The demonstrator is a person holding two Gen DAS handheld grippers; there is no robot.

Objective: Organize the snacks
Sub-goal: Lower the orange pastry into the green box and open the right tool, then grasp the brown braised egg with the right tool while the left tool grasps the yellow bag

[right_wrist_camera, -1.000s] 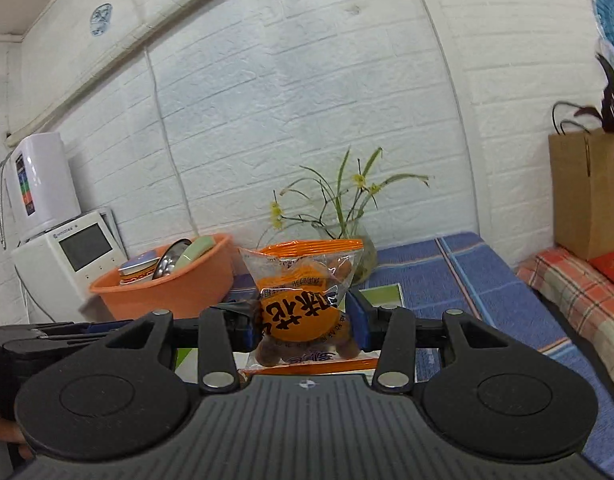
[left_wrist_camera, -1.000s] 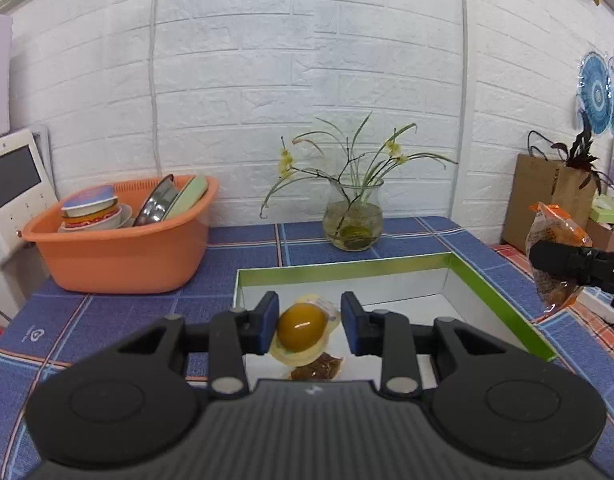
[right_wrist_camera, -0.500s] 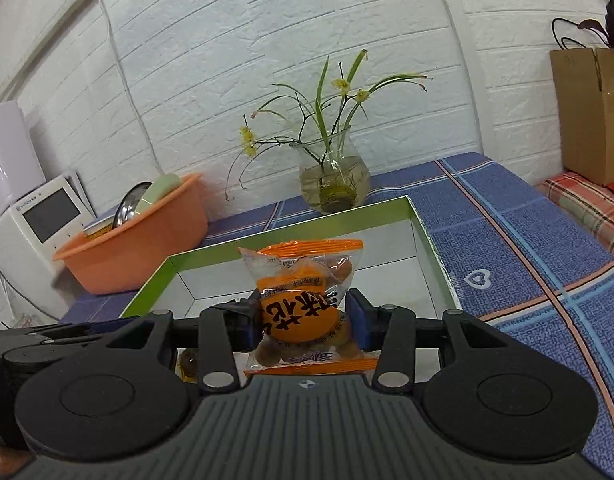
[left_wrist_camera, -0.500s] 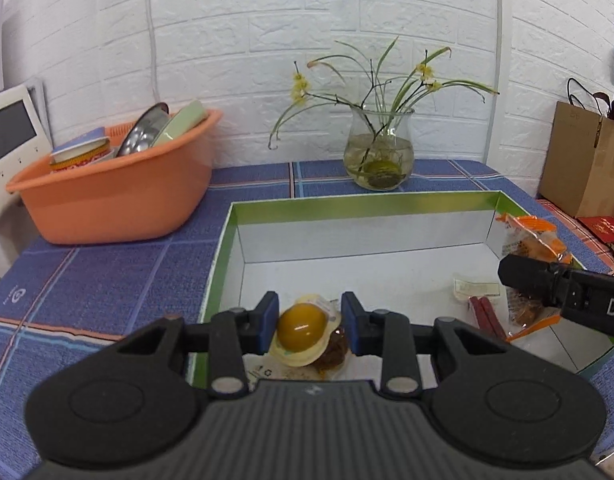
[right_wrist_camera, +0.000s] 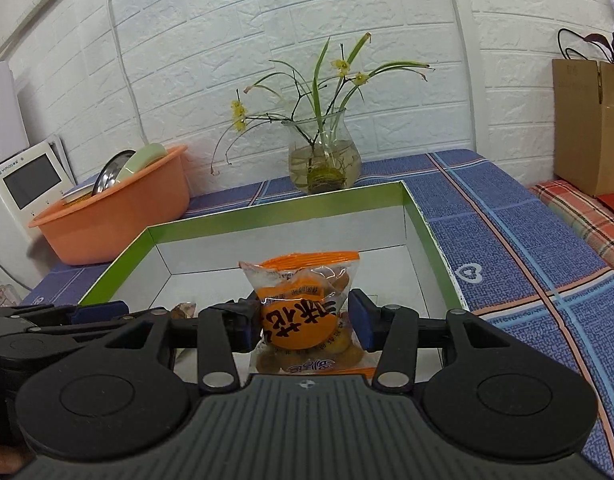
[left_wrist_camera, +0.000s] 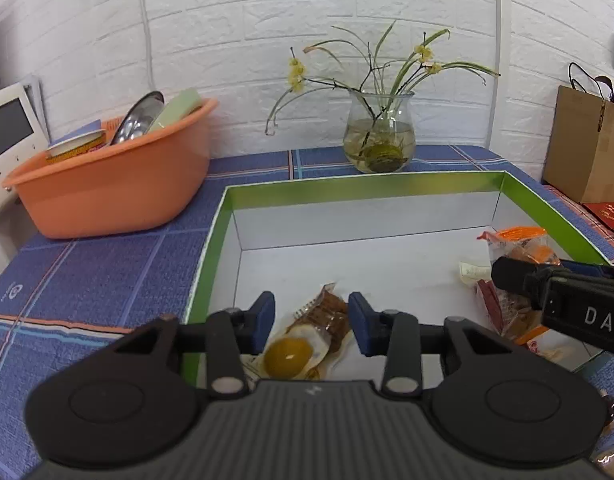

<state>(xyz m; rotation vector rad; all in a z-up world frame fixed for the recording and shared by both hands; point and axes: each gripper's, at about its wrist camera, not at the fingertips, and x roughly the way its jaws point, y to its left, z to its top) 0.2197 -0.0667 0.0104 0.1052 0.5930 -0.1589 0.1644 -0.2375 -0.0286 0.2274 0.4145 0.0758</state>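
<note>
Orange snack bag [right_wrist_camera: 307, 312] stands clamped in the right gripper [right_wrist_camera: 305, 322] jaws over the green-rimmed box [right_wrist_camera: 427, 224]; the left gripper [left_wrist_camera: 311, 320] jaws gape above a yolk packet [left_wrist_camera: 295, 354] on the box floor, near left.

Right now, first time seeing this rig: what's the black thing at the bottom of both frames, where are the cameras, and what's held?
There is no robot. A person holds one gripper in each hand, and each has a fisheye camera looking along its jaws. The black shape is the gripper itself.

Left view: the left gripper has its jaws open over a yolk snack packet lying in the green-rimmed box.

Right view: the right gripper has its jaws shut on an orange snack bag over the same box.

An orange basin and a glass vase stand on the blue tablecloth.
</note>
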